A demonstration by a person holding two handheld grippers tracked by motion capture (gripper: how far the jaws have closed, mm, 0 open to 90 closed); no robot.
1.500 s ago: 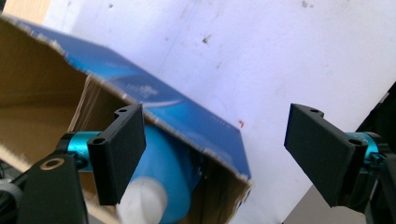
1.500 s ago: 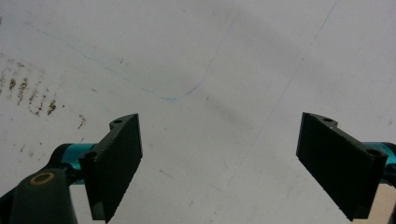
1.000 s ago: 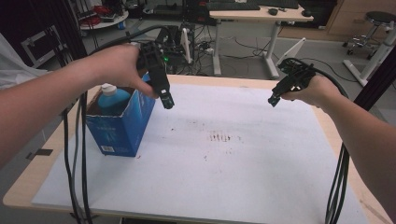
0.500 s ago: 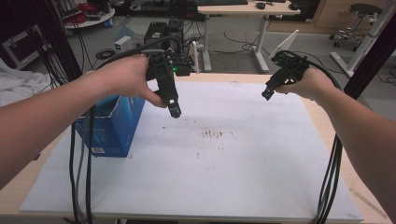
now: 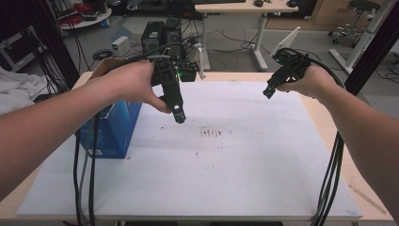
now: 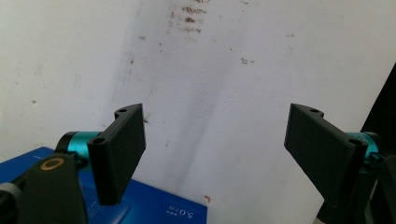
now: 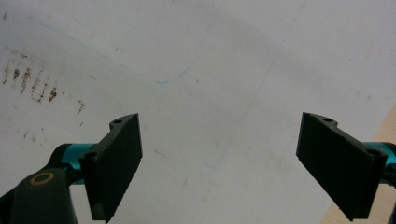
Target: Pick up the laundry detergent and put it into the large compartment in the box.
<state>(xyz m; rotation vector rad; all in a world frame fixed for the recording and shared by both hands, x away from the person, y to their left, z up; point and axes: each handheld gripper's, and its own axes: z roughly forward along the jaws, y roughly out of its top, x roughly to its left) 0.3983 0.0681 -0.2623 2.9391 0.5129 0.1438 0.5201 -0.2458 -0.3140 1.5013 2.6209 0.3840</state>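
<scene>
My left gripper hangs over the white sheet just right of a blue box, pointing down. In the left gripper view its jaws stand wide apart with nothing between them, and the left gripper looks down on the stained sheet with the blue box's top at the bottom edge. My right gripper is held above the far right of the sheet. In its own view the right gripper is open and empty over bare sheet.
Brown stains mark the sheet's middle. Cables trail from both hands off the table's front edge. Behind the table stand computer cases, a desk and a stool. The wooden table edge borders the sheet at the right.
The left hand has carried its gripper away from the blue box, rightward and lower over the sheet. The right hand has stayed about where it was.
</scene>
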